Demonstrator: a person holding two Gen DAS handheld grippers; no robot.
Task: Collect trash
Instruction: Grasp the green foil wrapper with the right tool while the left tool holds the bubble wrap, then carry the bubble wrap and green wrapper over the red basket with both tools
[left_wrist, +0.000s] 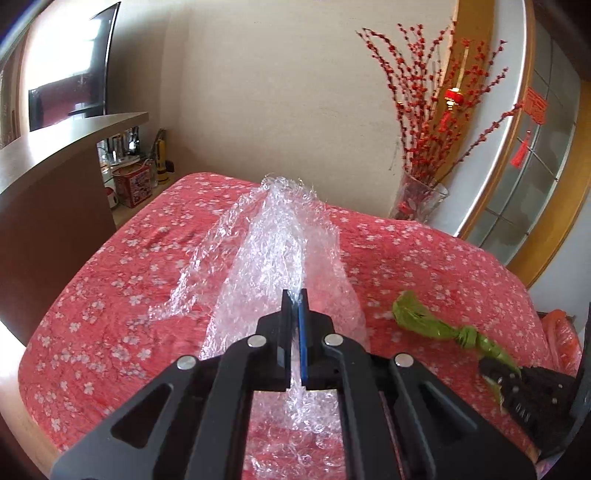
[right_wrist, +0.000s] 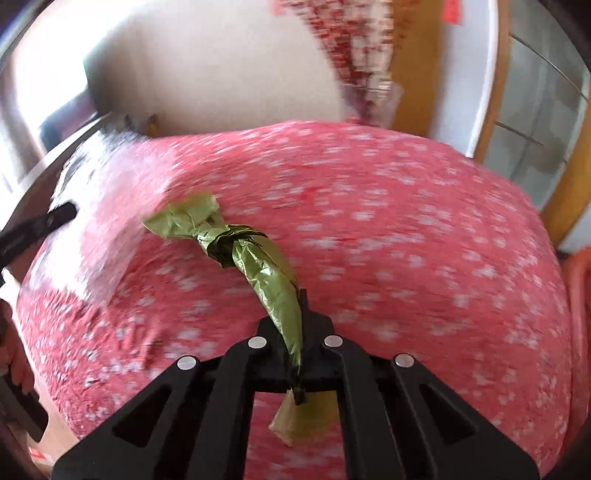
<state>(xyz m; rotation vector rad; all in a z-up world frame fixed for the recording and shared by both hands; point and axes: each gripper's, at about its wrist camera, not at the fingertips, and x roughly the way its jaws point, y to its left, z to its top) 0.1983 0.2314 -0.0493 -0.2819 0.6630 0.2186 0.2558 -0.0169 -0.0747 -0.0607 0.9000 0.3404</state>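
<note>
My left gripper (left_wrist: 294, 301) is shut on a long sheet of clear bubble wrap (left_wrist: 273, 243), which stretches ahead over the red floral tablecloth (left_wrist: 110, 295). My right gripper (right_wrist: 295, 306) is shut on a knotted green plastic bag (right_wrist: 229, 240), which sticks out ahead and to the left above the cloth. In the left wrist view the green bag (left_wrist: 424, 321) and the right gripper (left_wrist: 491, 369) show at the right. In the right wrist view the bubble wrap (right_wrist: 99, 221) shows blurred at the left, with the left gripper (right_wrist: 55, 218) beside it.
A glass vase of red blossom branches (left_wrist: 421, 199) stands at the table's far right corner. A wooden counter (left_wrist: 55, 155) with jars and a red tin (left_wrist: 133, 184) is at the left. An orange bag (left_wrist: 561, 336) lies beyond the table's right edge.
</note>
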